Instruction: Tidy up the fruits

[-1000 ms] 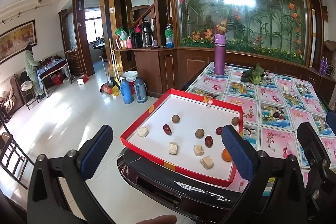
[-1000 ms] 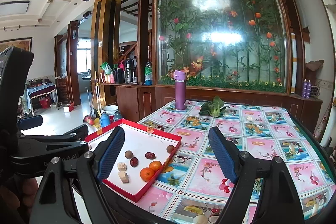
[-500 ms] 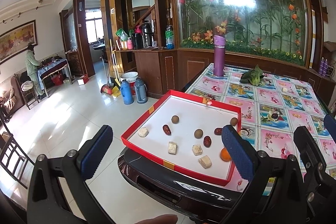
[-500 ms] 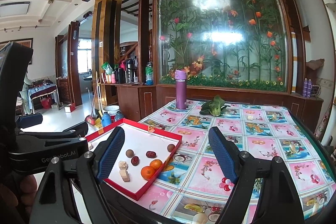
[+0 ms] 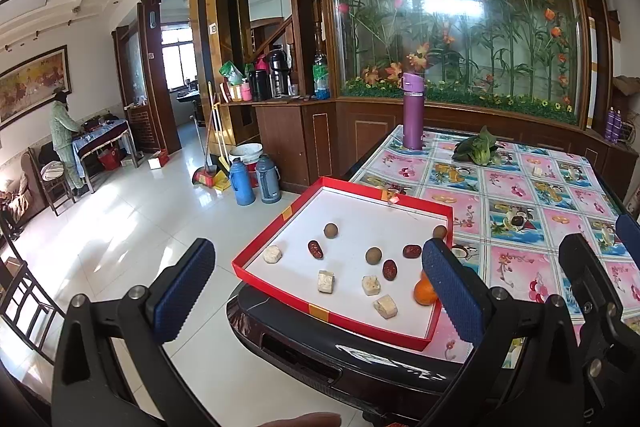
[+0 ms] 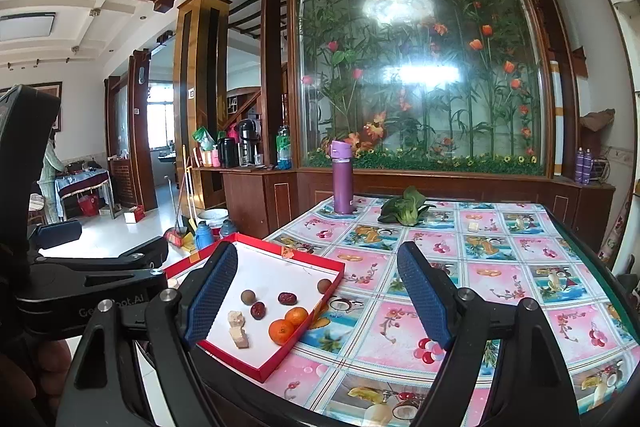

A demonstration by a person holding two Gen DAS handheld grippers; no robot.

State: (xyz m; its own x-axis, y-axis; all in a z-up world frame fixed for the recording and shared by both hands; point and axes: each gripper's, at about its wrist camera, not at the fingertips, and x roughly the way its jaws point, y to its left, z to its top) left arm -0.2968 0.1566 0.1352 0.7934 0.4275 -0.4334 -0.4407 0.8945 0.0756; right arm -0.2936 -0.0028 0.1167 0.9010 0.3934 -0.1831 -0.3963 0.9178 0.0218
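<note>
partly hidden lettering "Ge…bot.AI" on left gripper point(image 6: 120, 267) body

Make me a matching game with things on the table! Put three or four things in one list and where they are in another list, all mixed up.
Things:
1. oranges
2. purple bottle
3. leafy greens
4. red tray

Places:
A. far end of the table, standing upright
B. near corner of the table, over its edge
C. inside the tray, at its near right side
D. lying on the cloth, right of the bottle

Pairs: 1-C, 2-A, 3-D, 4-B
</note>
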